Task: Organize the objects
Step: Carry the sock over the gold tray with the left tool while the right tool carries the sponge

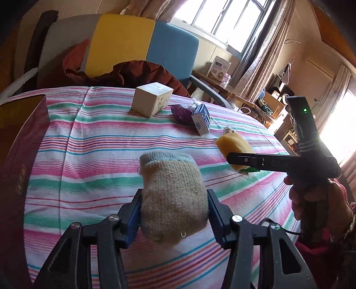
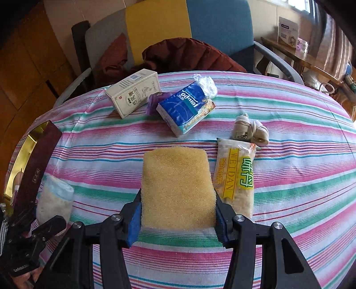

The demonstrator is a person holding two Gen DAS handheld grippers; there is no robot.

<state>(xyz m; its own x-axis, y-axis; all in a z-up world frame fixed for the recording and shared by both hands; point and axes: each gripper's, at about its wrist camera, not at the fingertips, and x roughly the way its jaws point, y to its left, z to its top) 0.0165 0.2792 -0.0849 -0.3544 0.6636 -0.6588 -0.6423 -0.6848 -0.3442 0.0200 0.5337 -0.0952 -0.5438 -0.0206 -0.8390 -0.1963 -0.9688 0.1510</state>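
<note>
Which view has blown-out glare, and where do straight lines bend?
Left wrist view: window and right edge wash out white, with the sock in the left tongs evenly lit. Right wrist view: no strong glare; the cloth stripes bow around the sponge from fisheye distortion.

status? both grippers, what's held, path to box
Left gripper shut on sock. Right gripper shut on sponge. Maroon box at left, open, unobstructed.

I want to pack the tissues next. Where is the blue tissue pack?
In the right wrist view, the blue tissue pack lies mid-table, beyond the held sponge, beside the white box.
</note>
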